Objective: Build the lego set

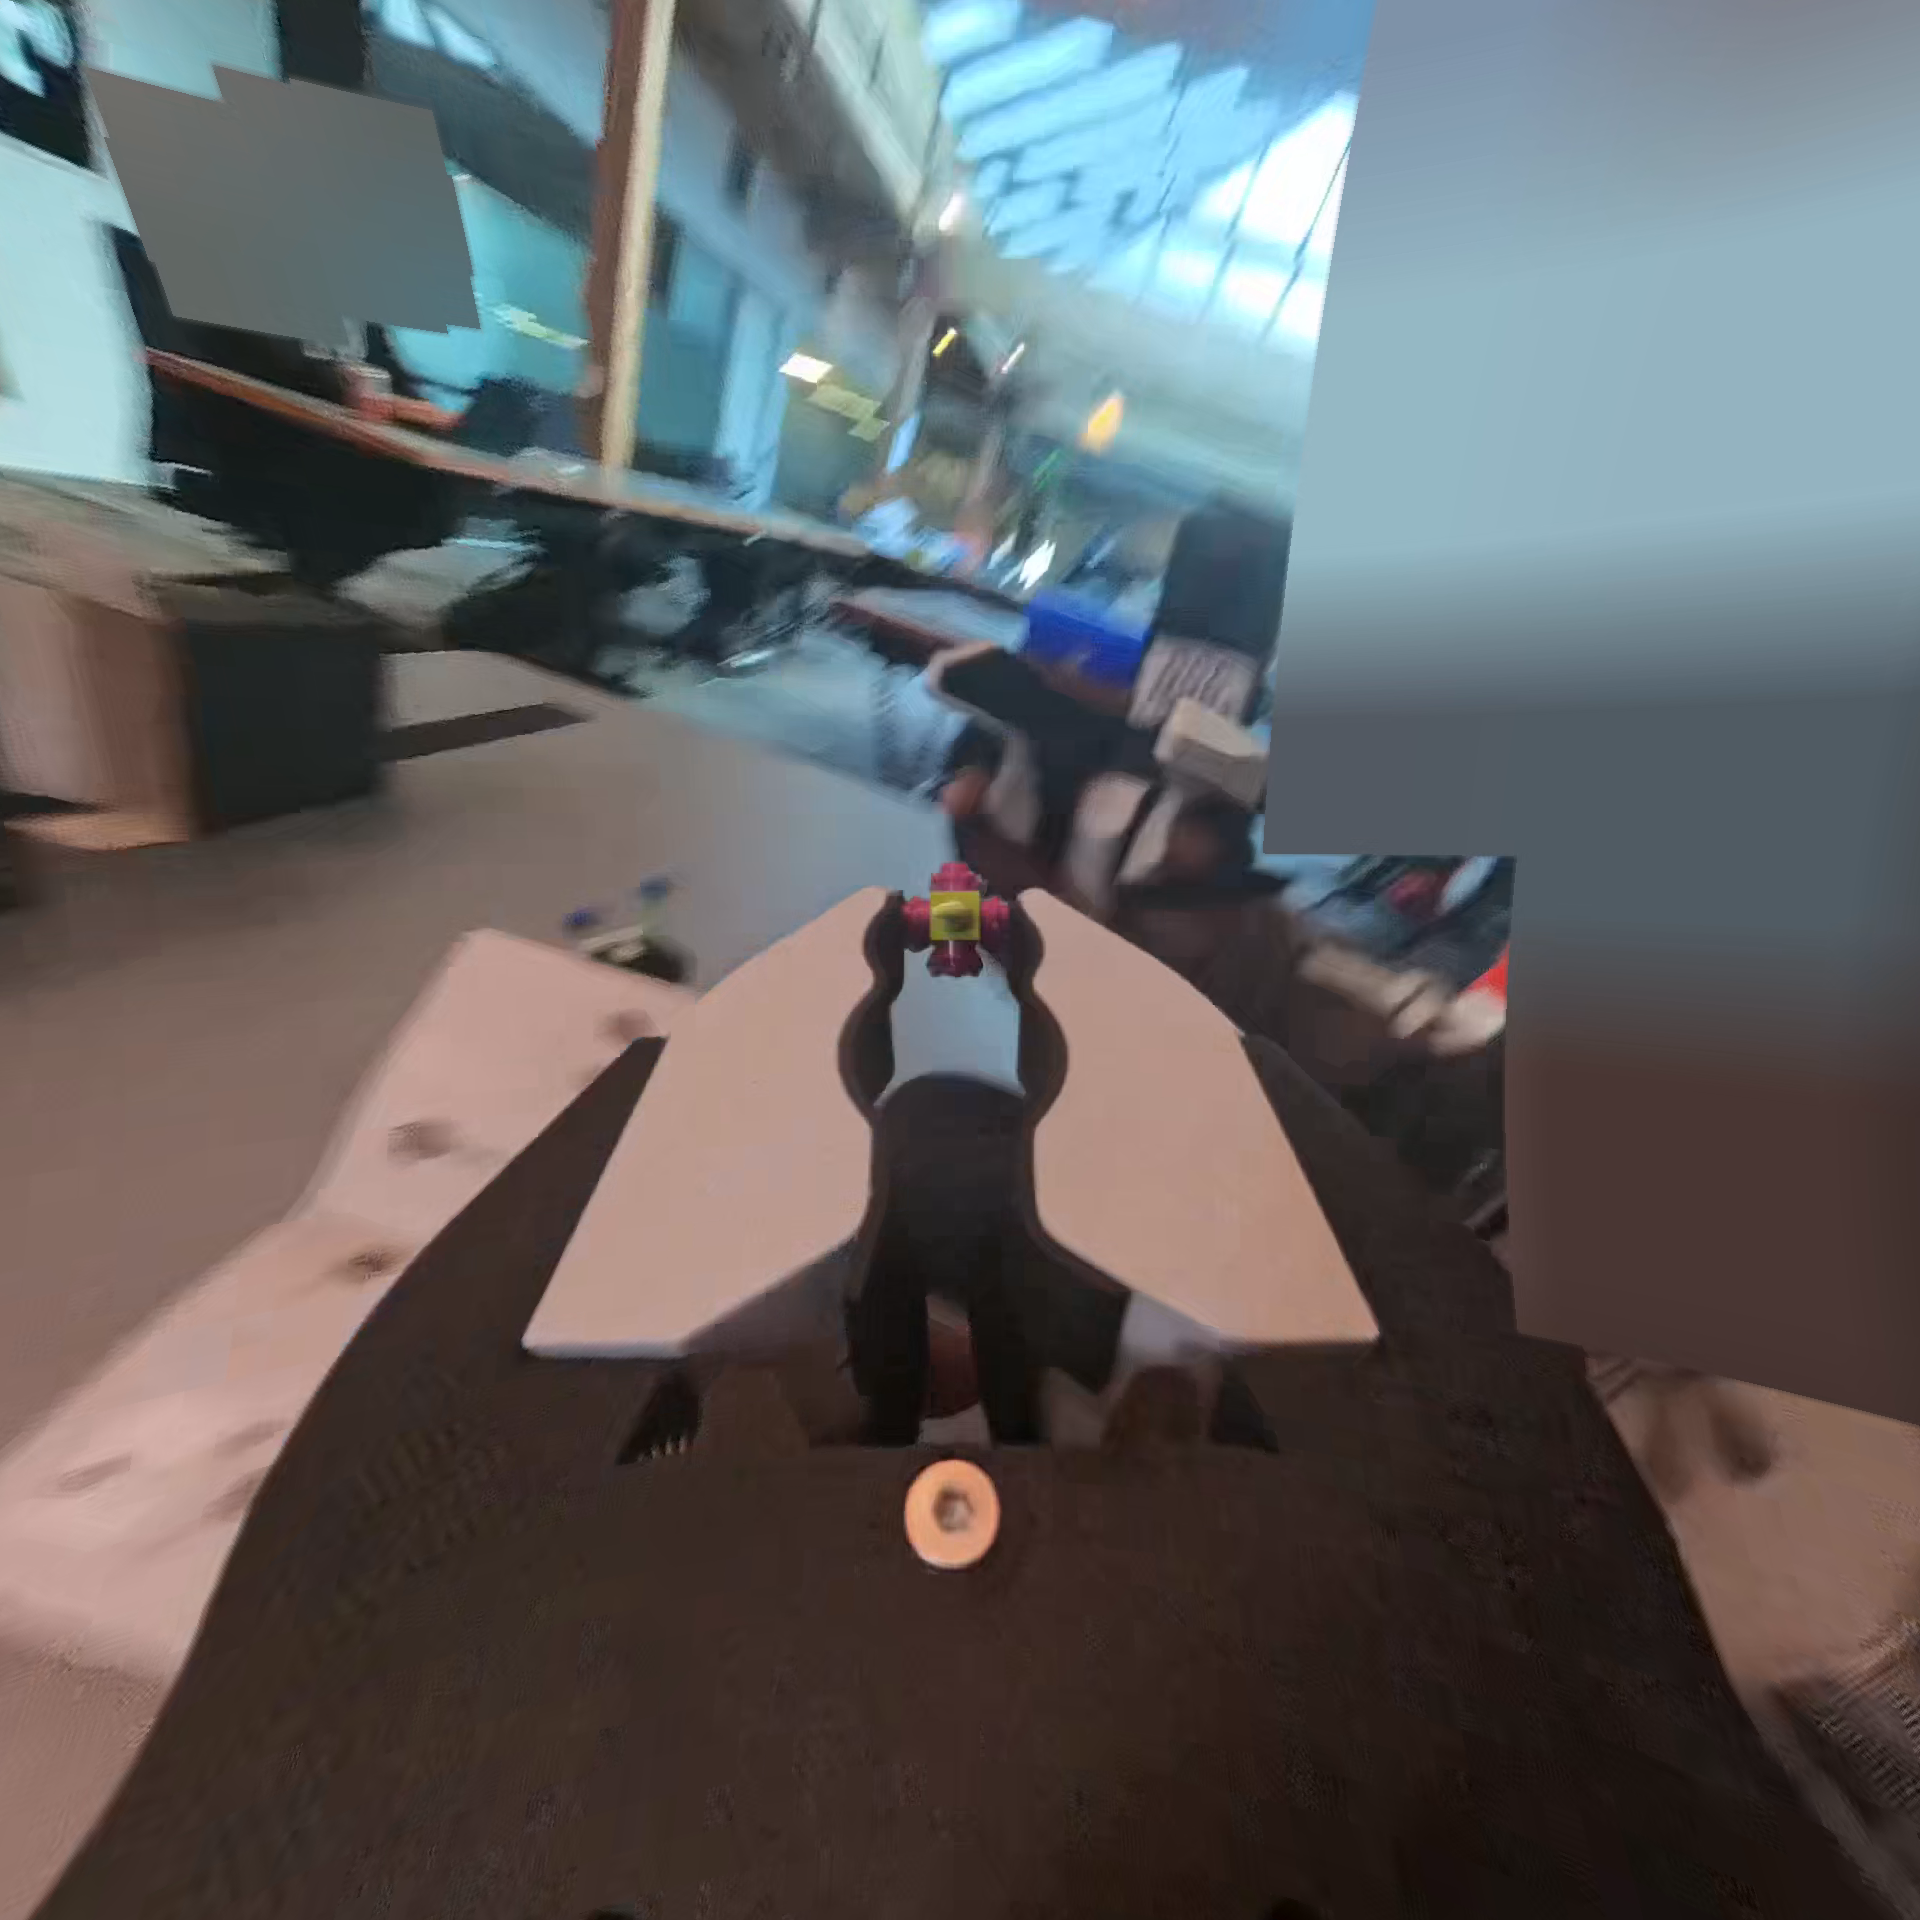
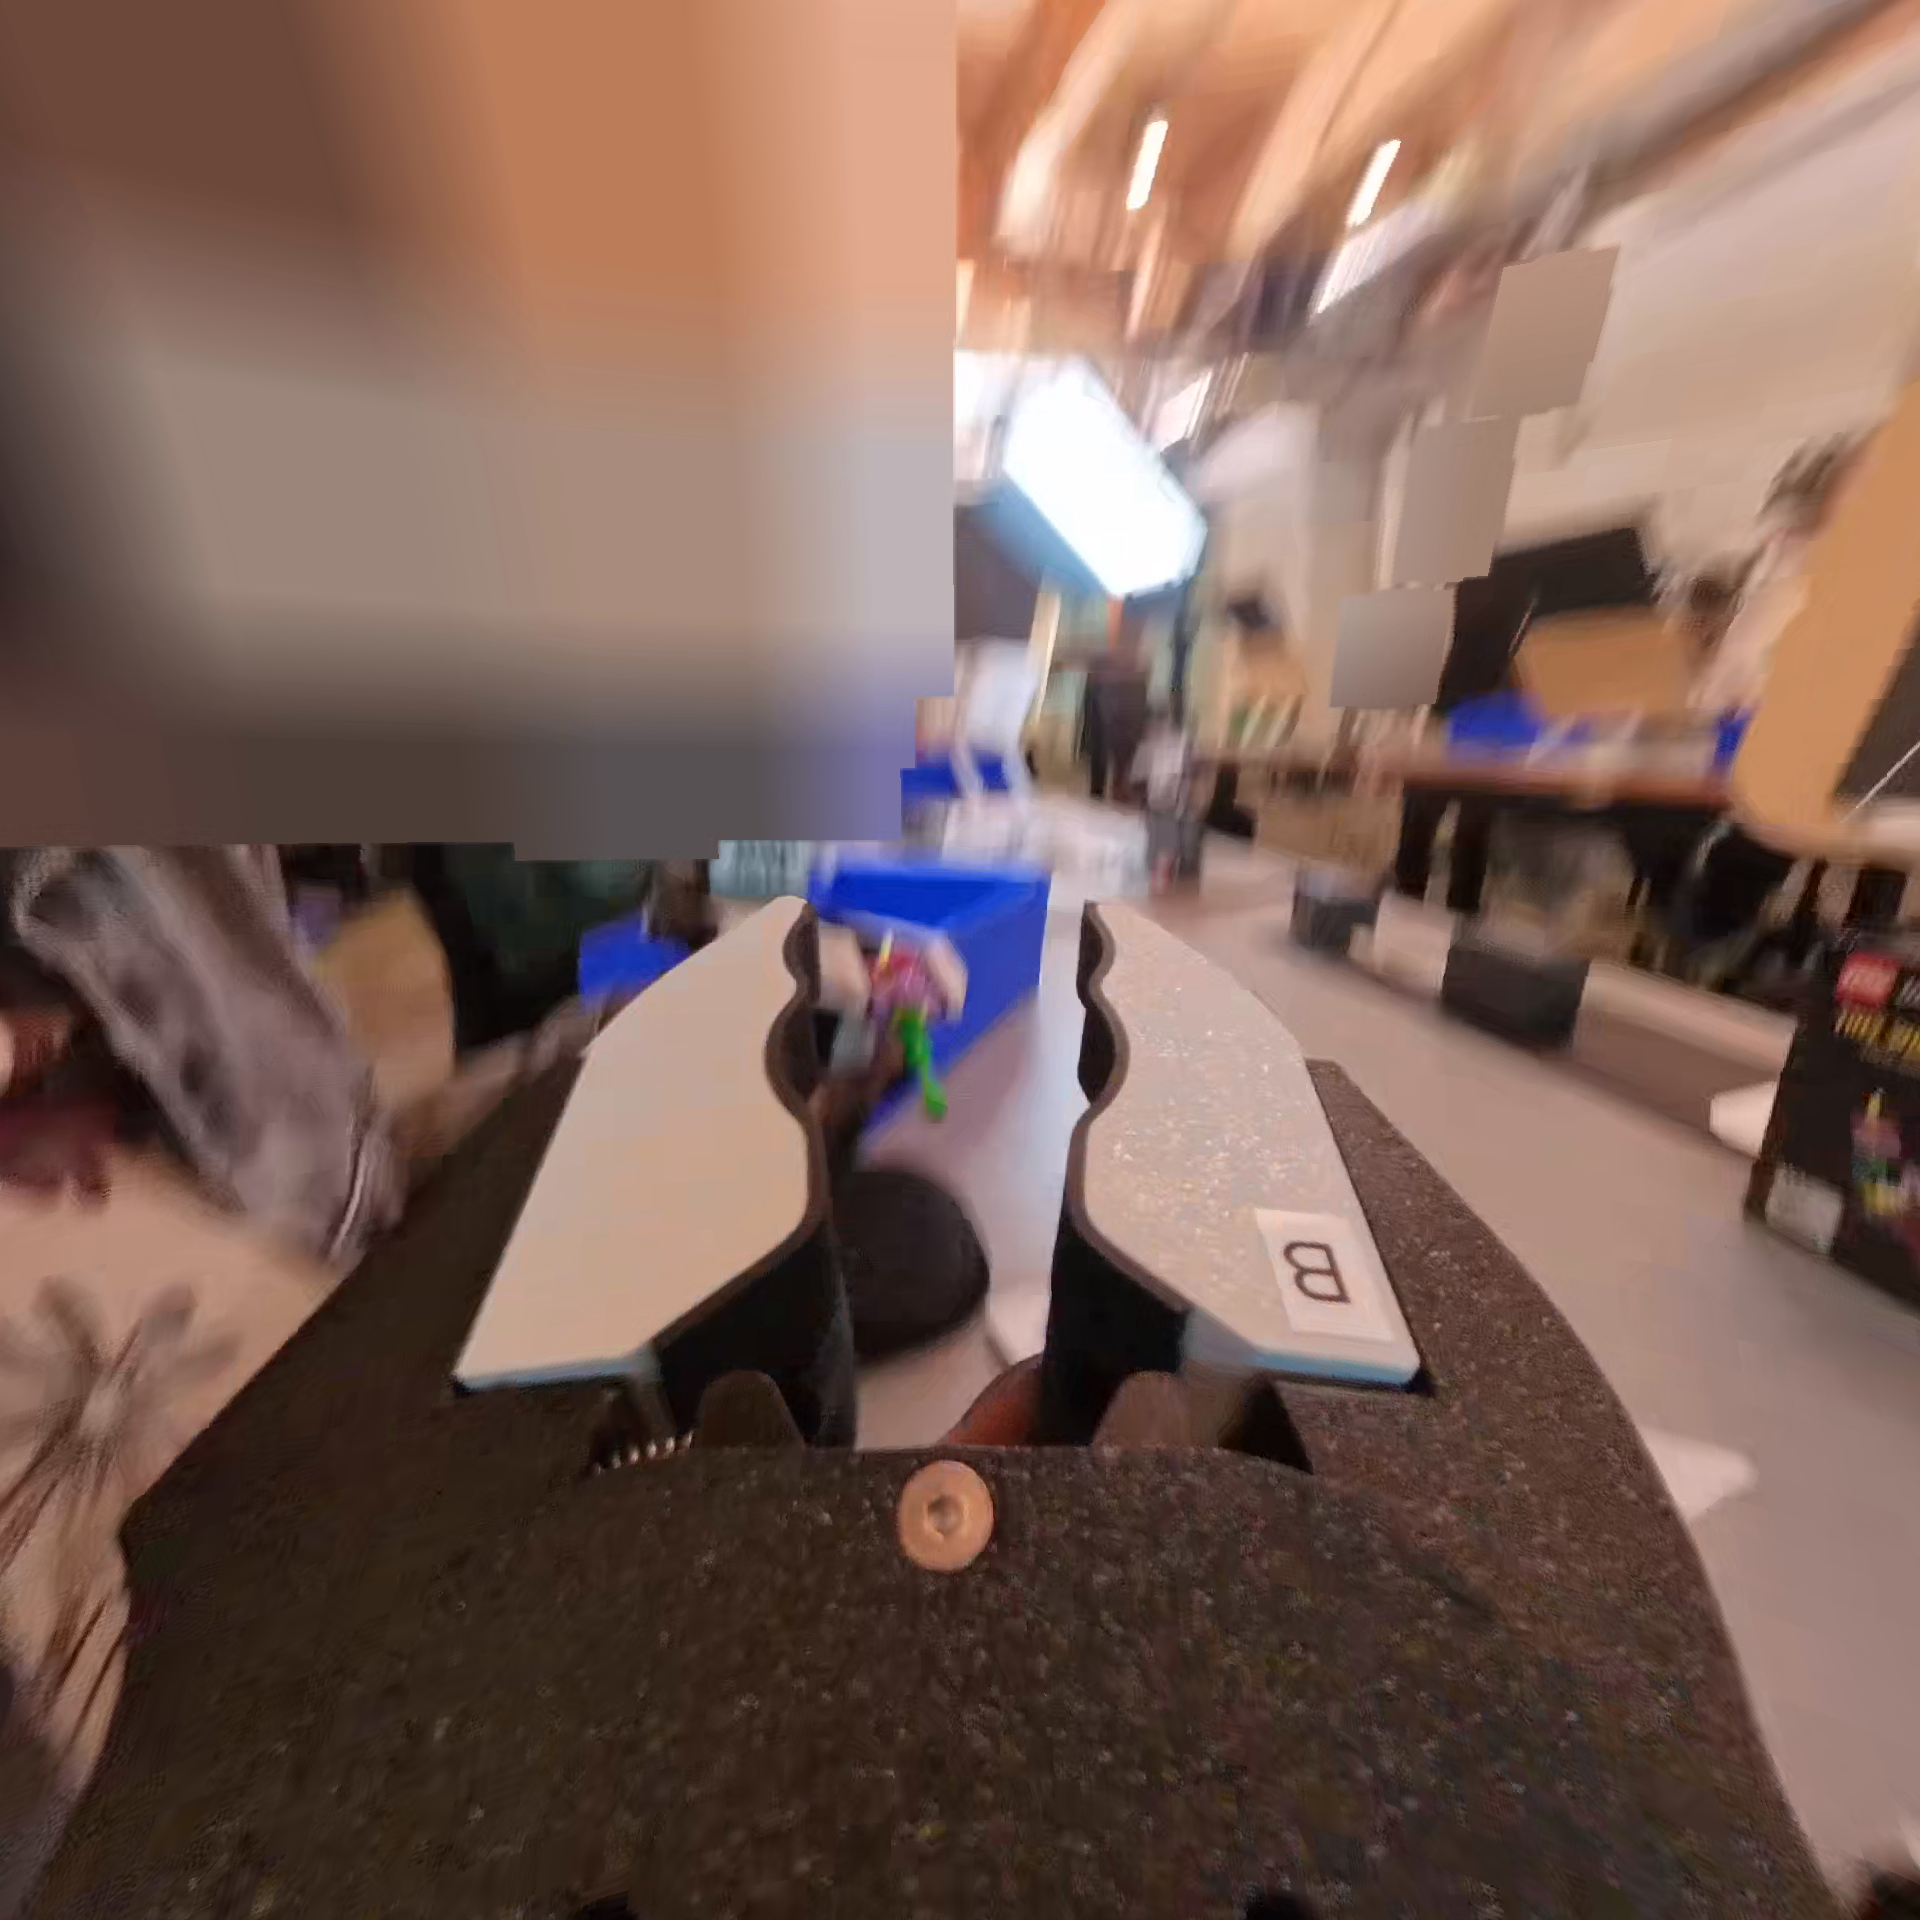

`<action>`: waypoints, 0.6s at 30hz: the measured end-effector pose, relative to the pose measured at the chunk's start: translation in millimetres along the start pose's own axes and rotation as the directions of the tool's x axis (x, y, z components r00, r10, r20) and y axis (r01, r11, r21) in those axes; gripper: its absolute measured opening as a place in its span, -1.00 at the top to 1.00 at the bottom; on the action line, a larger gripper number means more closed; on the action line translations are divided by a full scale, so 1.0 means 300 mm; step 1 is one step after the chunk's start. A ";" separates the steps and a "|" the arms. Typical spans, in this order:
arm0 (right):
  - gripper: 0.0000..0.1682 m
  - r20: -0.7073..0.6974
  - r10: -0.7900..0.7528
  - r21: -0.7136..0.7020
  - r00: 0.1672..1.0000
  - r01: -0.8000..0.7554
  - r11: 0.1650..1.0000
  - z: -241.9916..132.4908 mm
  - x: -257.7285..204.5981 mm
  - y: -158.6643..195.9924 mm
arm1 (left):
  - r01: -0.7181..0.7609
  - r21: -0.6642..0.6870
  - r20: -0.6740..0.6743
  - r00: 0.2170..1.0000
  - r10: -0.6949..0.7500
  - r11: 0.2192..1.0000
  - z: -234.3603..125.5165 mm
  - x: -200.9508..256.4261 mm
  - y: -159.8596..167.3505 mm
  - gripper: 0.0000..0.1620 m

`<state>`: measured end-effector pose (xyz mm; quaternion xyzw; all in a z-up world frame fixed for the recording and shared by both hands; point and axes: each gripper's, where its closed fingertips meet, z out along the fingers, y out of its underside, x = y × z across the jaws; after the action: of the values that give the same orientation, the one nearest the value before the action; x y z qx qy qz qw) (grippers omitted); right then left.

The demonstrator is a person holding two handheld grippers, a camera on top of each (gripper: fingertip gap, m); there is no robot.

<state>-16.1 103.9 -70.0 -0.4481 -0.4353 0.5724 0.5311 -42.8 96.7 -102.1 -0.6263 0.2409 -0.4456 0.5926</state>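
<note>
One small lego flower of dark red petals around a yellow square centre (image 1: 954, 918) shows in the left wrist view, pinched at the tips of two pale, wavy-edged fingers (image 1: 748, 1132). The right wrist view shows two more such fingers (image 2: 665, 1164), spread apart, one blurred lego piece with a green stem (image 2: 916, 1023) beyond them, at least three blue plastic bins (image 2: 961, 925), and one black printed box (image 2: 1860, 1122) at the right edge.

Each camera sits close behind its own jaws, looking forward along them, low over the grey worktop (image 1: 675, 790). Both face the blurred room beyond.
</note>
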 end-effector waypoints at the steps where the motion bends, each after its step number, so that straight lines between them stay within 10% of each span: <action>1: 0.44 0.020 -0.029 -0.175 0.999 0.032 0.984 -0.003 -0.012 0.064 | -0.088 -0.064 0.056 0.994 0.092 0.994 -0.026 -0.020 0.015 0.78; 5: 0.59 0.056 -0.281 -0.583 0.958 0.260 0.770 -0.009 -0.032 0.262 | -0.212 -0.255 0.092 0.966 0.242 0.943 -0.066 -0.031 0.074 0.78; 18: 0.97 0.057 -0.356 -0.540 0.933 0.328 0.775 0.056 -0.051 0.304 | -0.219 -0.298 0.005 0.973 0.231 0.929 -0.020 0.015 0.114 0.78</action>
<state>-51.9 83.0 -154.4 -0.5066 -0.6397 0.3091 0.4884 -38.0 83.6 -134.1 -0.6846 0.3632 -0.3212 0.5443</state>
